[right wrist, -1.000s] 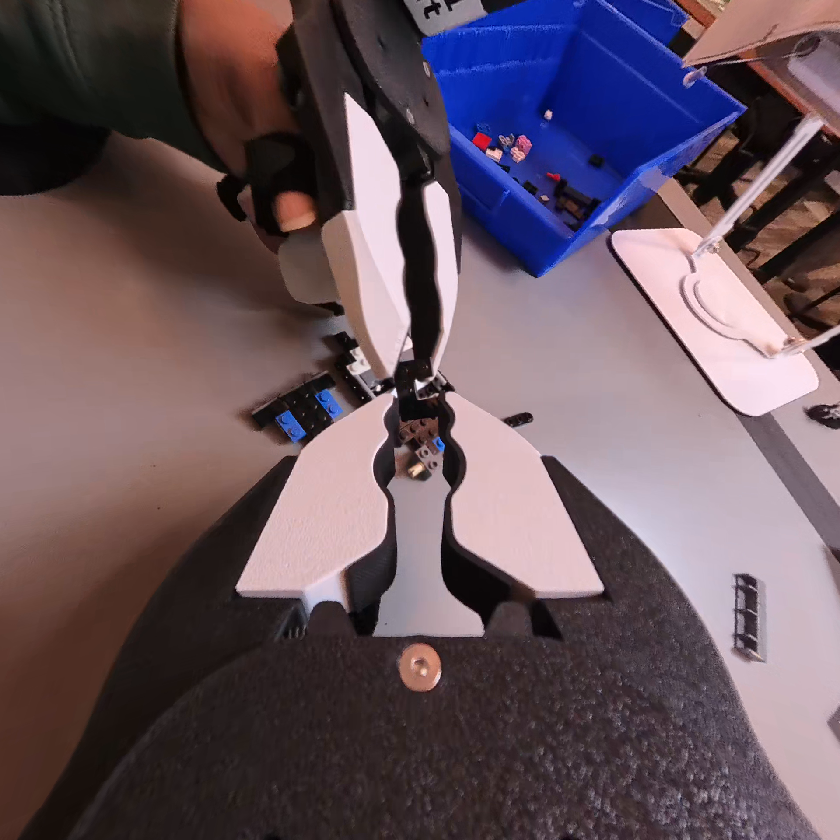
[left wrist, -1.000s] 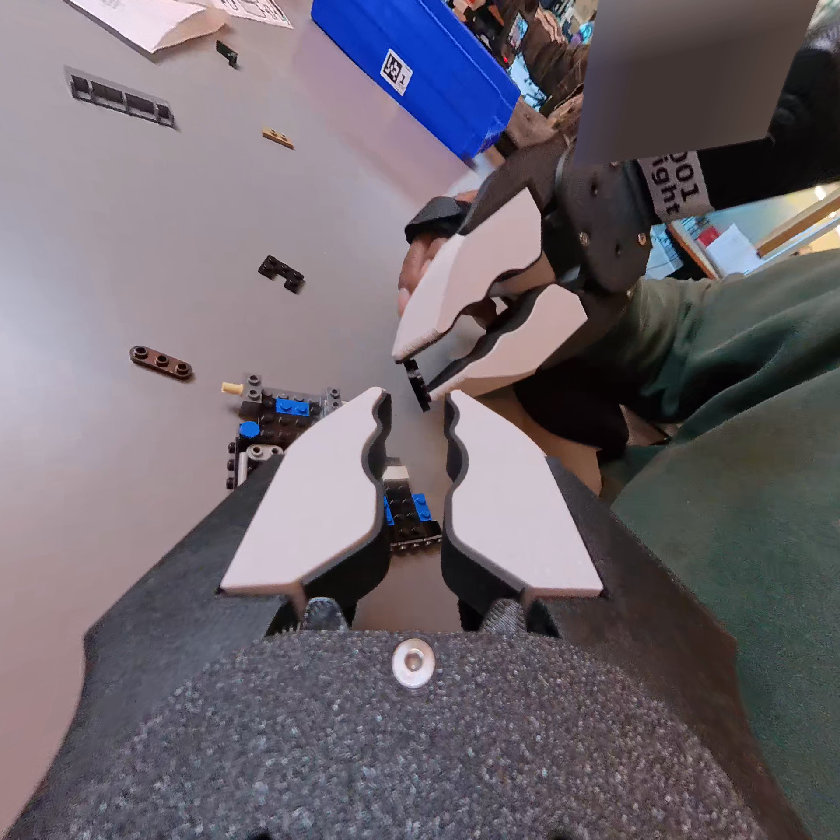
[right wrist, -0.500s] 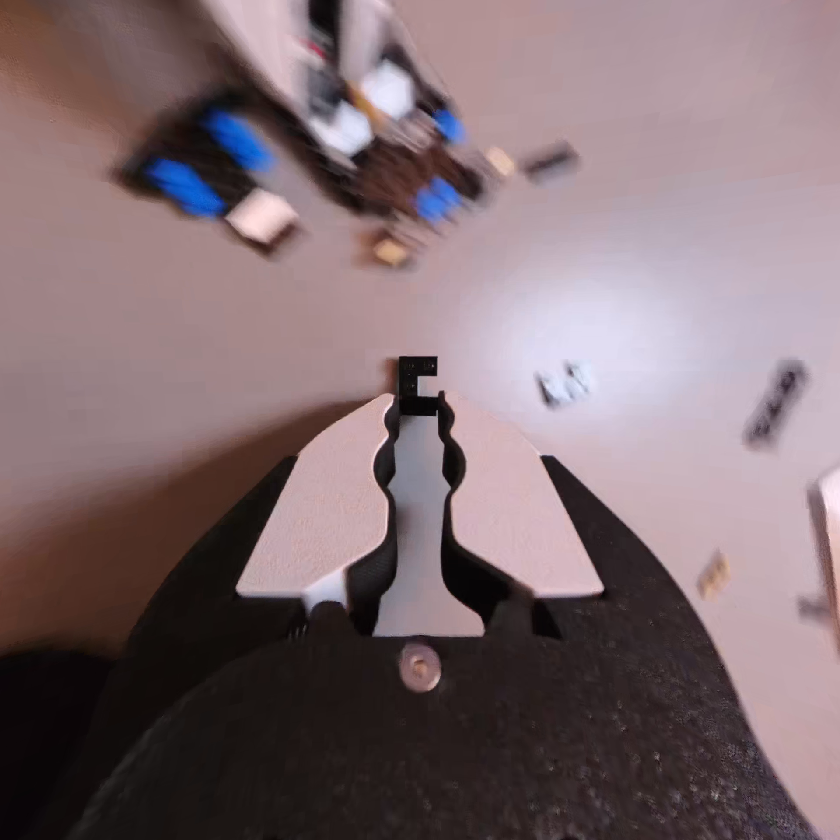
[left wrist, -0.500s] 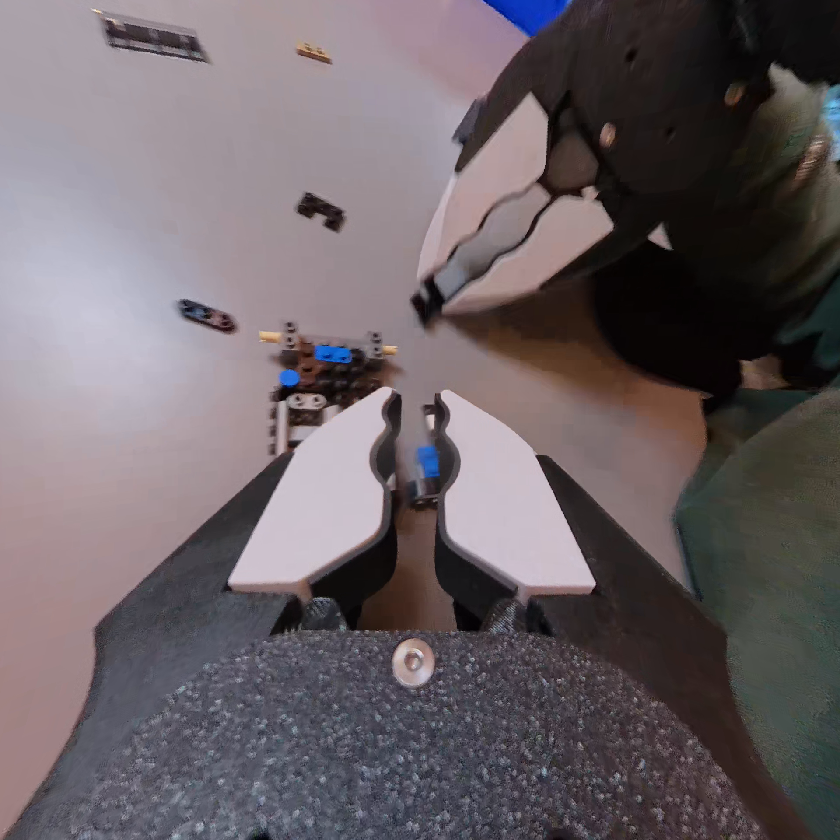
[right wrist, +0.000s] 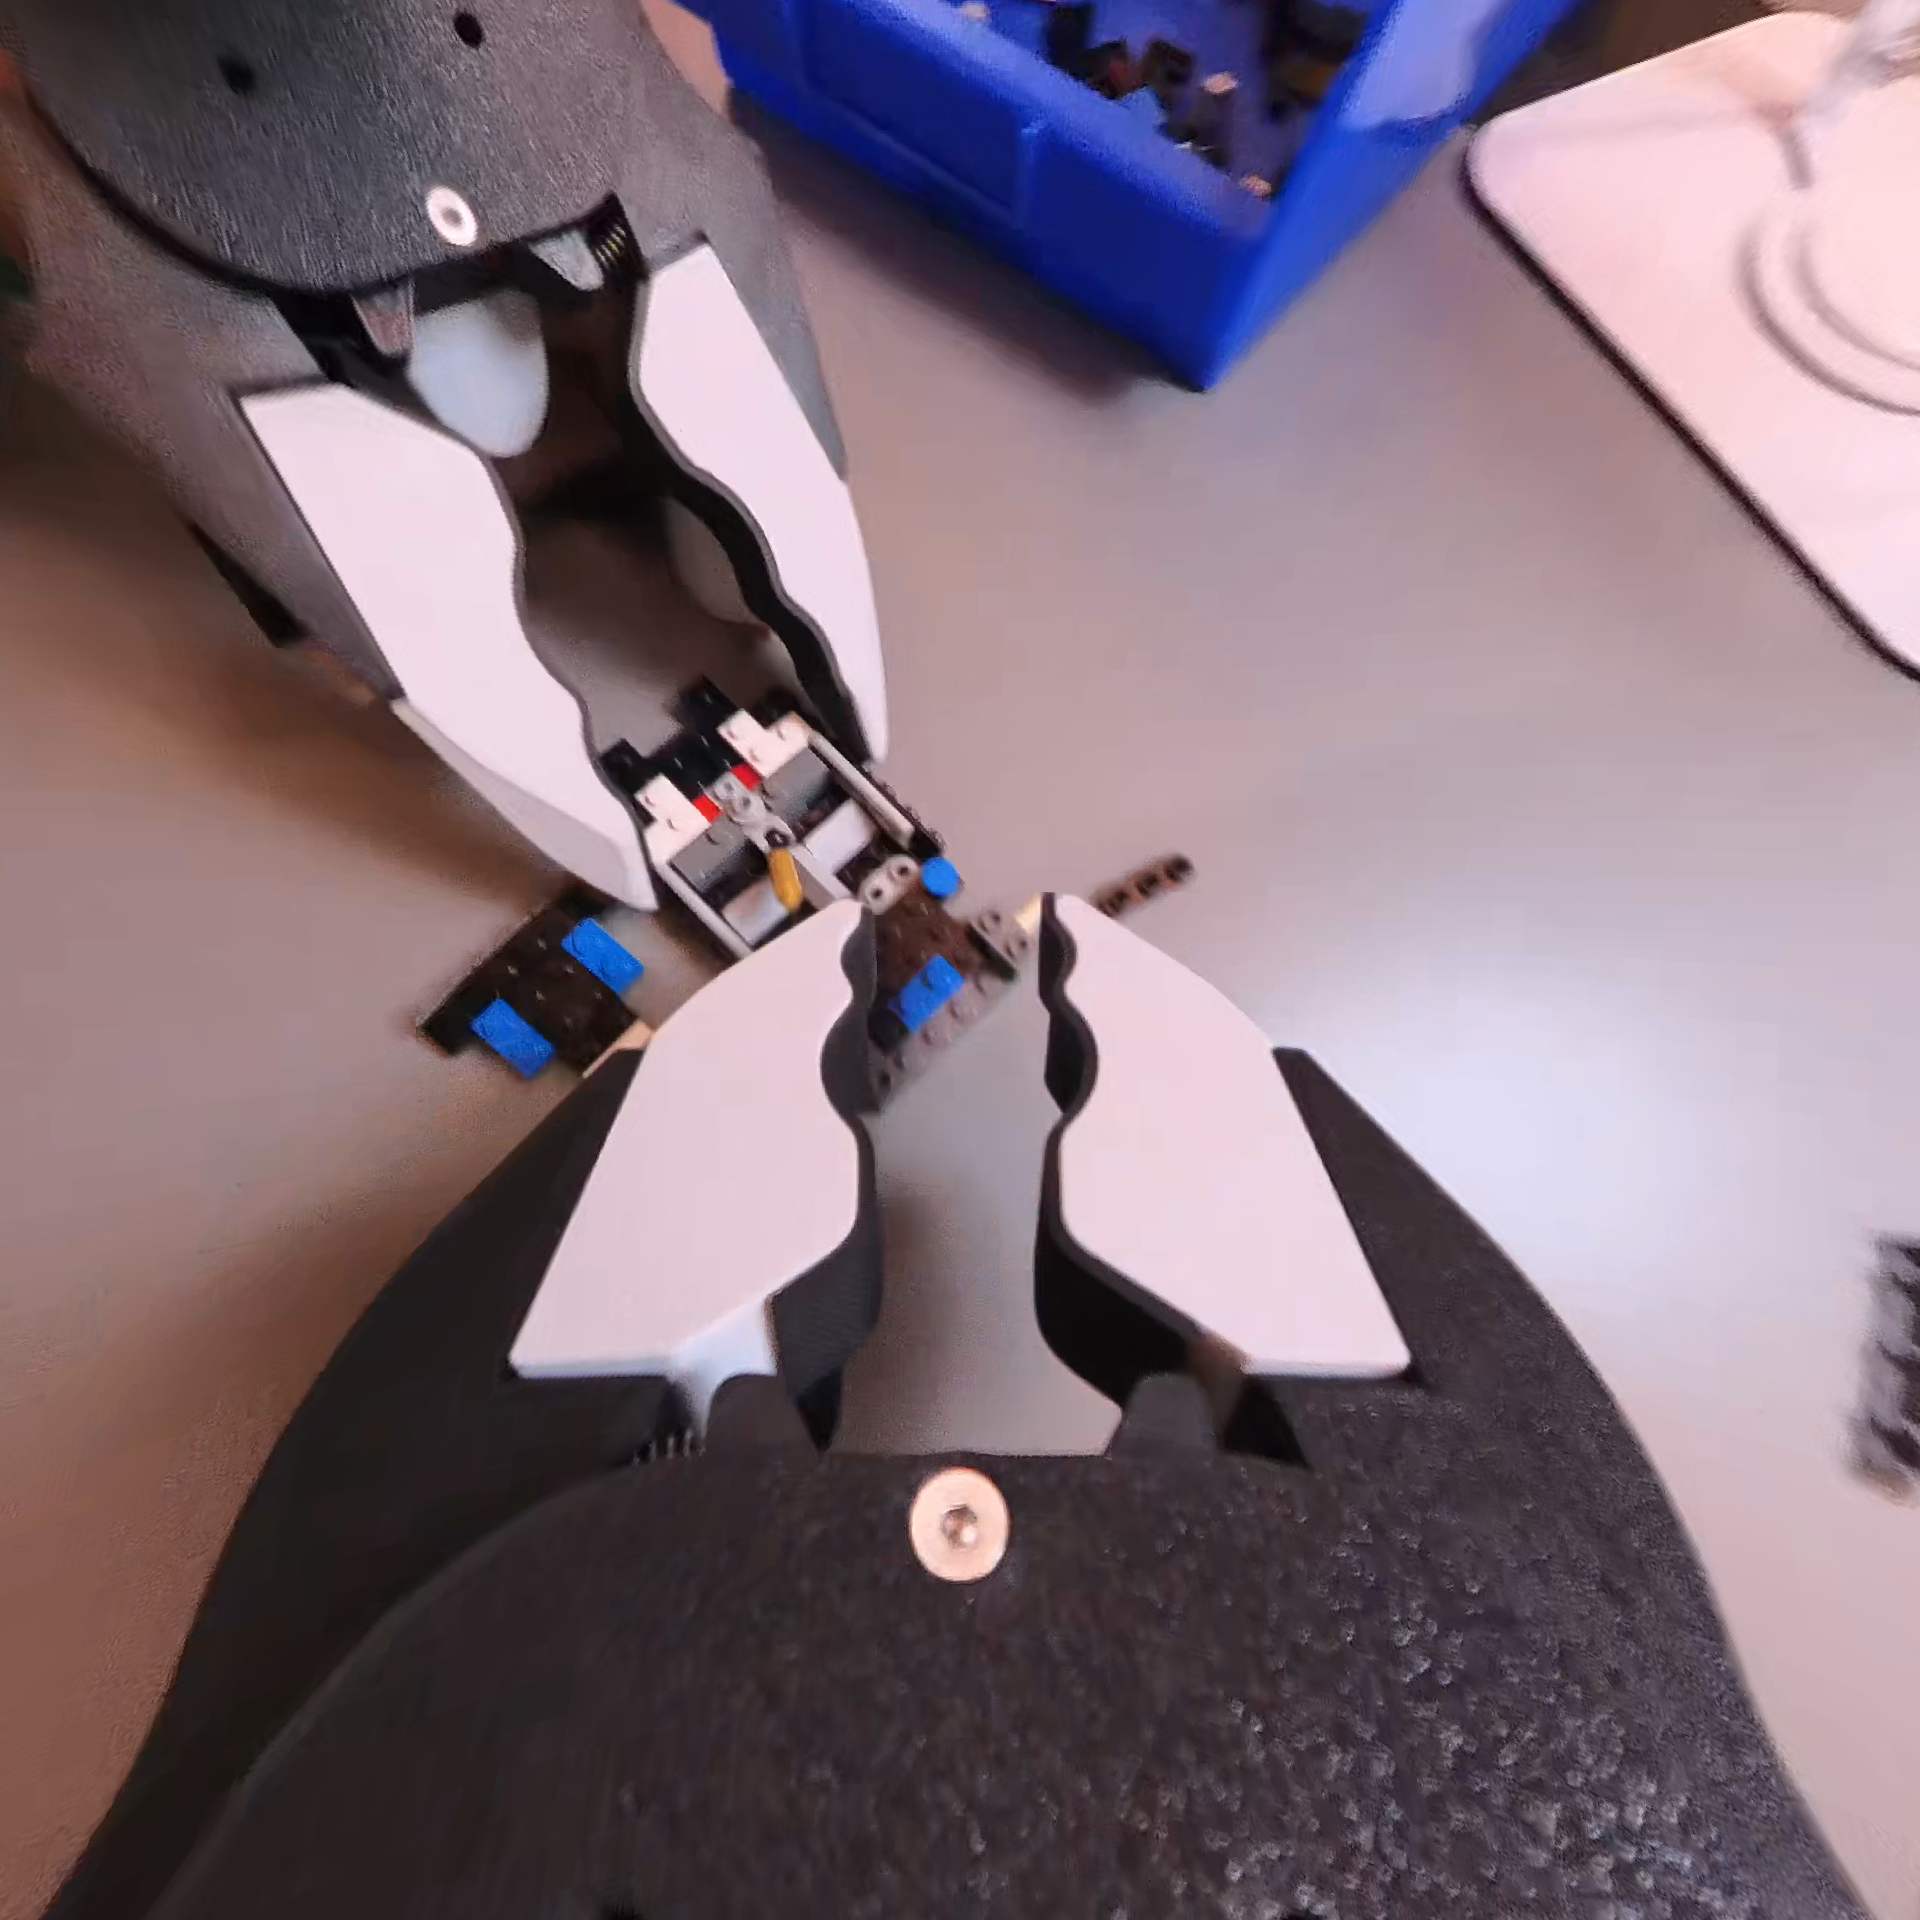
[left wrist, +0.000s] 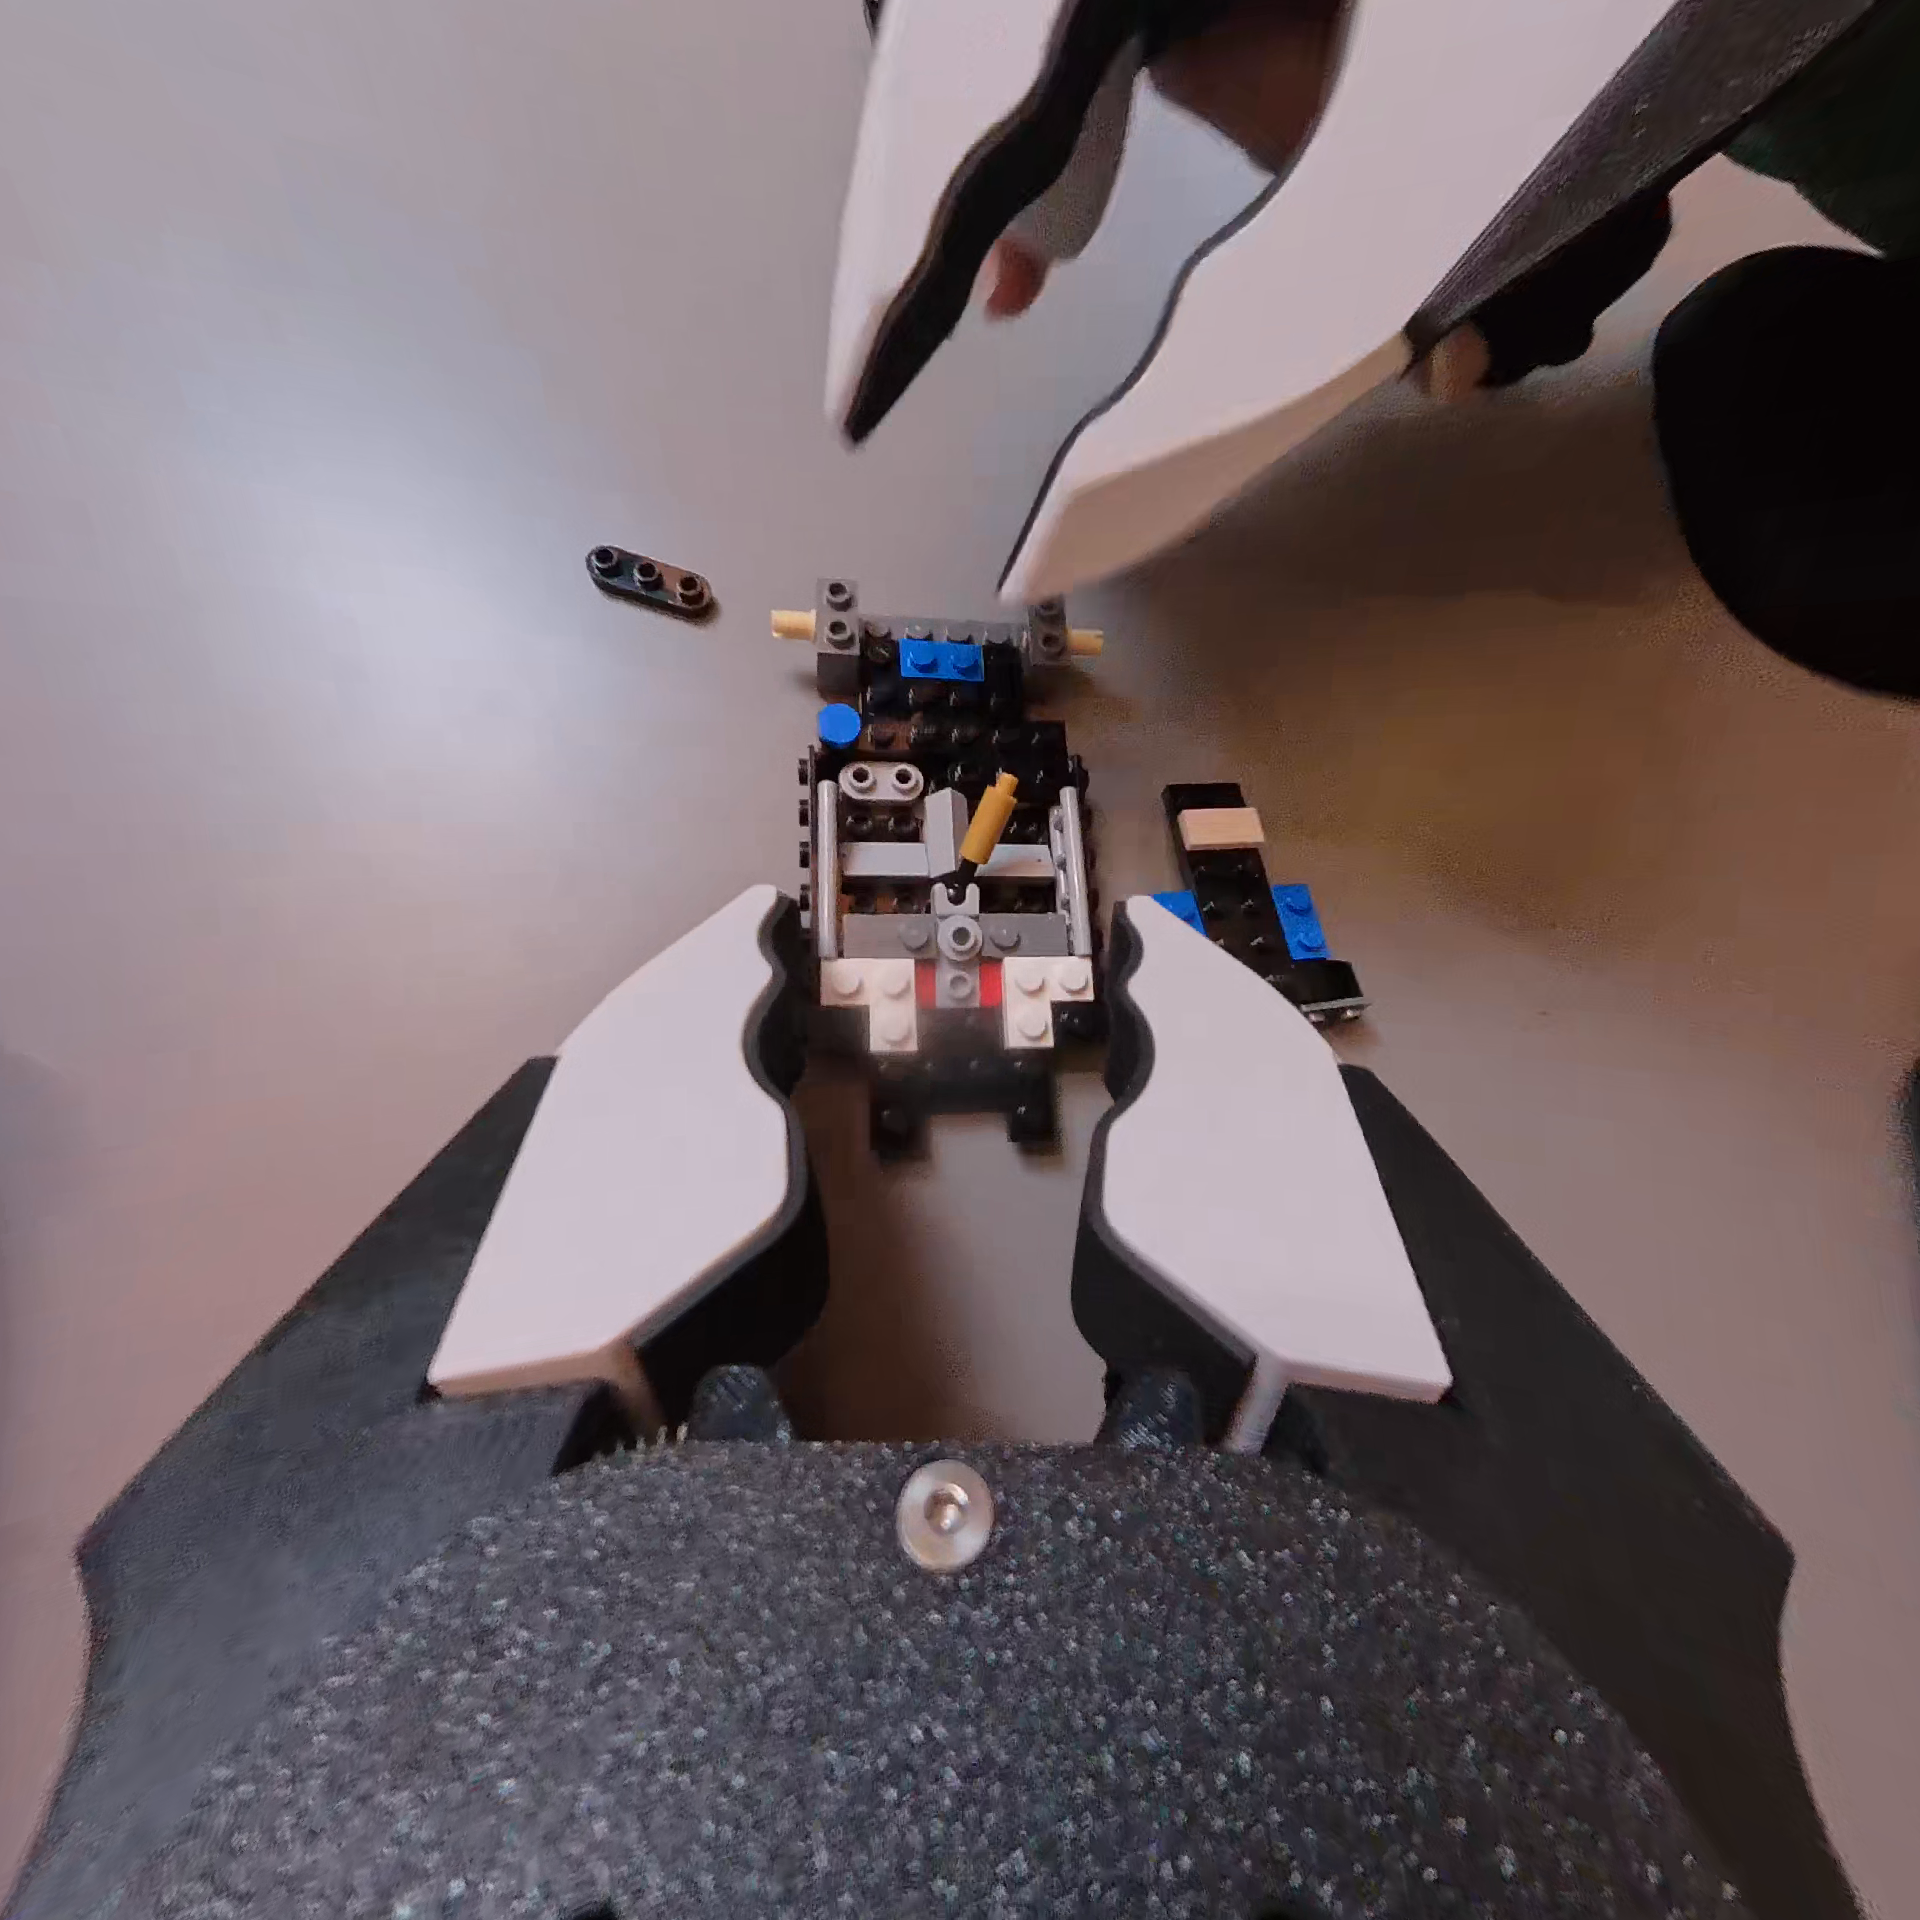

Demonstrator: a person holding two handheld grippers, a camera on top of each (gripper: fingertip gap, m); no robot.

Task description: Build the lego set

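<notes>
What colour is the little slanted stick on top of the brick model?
Yellow, with a black base: the stick shows best in the left wrist view.

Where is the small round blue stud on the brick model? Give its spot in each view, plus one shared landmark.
Left wrist view: the blue stud sits above centre, on the left edge of the brick model.
Right wrist view: blue stud at centre, just above the right tool tips.
Shared landmark: the yellow peg leaning in the model's middle.
</notes>
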